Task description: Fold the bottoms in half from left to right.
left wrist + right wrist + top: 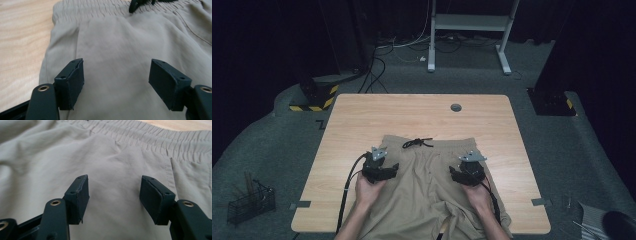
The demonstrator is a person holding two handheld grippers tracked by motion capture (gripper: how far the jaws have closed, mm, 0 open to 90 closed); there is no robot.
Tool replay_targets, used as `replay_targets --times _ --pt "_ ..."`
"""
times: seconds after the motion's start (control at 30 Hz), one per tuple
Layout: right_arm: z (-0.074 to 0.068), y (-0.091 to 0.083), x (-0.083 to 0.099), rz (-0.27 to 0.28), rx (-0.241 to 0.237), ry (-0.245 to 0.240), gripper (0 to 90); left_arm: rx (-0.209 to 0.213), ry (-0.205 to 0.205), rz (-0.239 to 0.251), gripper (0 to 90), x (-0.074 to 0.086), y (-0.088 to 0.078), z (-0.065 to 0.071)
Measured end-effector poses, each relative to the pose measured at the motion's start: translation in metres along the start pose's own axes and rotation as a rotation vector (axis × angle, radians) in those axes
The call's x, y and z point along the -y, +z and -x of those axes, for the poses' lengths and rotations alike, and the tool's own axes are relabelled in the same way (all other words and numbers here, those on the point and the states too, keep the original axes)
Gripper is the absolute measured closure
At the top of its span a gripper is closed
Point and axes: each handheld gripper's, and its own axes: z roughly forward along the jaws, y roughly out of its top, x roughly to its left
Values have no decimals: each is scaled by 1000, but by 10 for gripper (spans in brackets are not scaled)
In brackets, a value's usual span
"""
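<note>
Tan shorts (427, 185) lie flat on the wooden table (362, 115), elastic waistband (432, 146) toward the far side and a black drawstring (417, 143) knotted at its middle. My left gripper (384, 165) hovers over the shorts' left side, just below the waistband. Its jaws stand wide apart over bare fabric (115, 57), with nothing between them. My right gripper (462, 169) is over the right side of the shorts, jaws likewise open above smooth cloth (112, 170) near the waistband (160, 138). Each gripper is held by a hand that comes in from the near edge.
A grey cable grommet (456, 107) sits in the table near its far edge. A wire basket with pens (249, 200) stands on the floor at the left. A white desk frame (469, 30) and cables lie beyond the table.
</note>
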Motion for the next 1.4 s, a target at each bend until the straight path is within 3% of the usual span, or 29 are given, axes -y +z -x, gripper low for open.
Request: replay_targets --times 0.13,0.2,0.57,0.67,0.7,0.77,0.83,0.87,0.93,1.03,1.1,1.17,1.27,1.4 --pt "0 4 3 9 2 -6 402 -14 21 -17 291 5 10 1" --pt "0 4 5 24 -1 -5 401 -17 17 -1 293 8 9 1" --pt "-14 -14 22 26 -5 -13 402 -7 21 1 267 28 -12 15" --pt "-17 -18 25 22 -23 -26 402 12 18 -8 296 29 -15 11" --pt "-15 -17 23 14 -26 -31 408 20 -1 -15 301 23 -17 7" --pt "-15 -16 21 16 -23 -36 415 13 -3 -2 301 20 -19 5" --pt "-16 -17 14 54 -45 -42 438 6 -6 12 304 12 -23 0" --pt "-17 -17 11 65 -48 -47 445 5 -27 16 299 4 -23 -7" --pt "-18 -16 9 69 -50 -54 449 -1 -31 16 297 2 -23 -10" --pt "-21 -9 6 63 -62 -69 451 -35 -55 -15 291 -5 -16 -26" --pt "-22 -8 6 64 -75 -72 452 -35 -91 -36 290 -6 -9 -36" --pt "-25 -10 3 76 -94 -72 452 -46 -98 -48 297 -5 -5 -42" --pt "-27 -11 0 84 -109 -83 452 -42 -106 -60 296 -3 -1 -45" --pt "-34 -9 -7 81 -138 -90 436 -41 -86 -84 306 -1 5 -45"
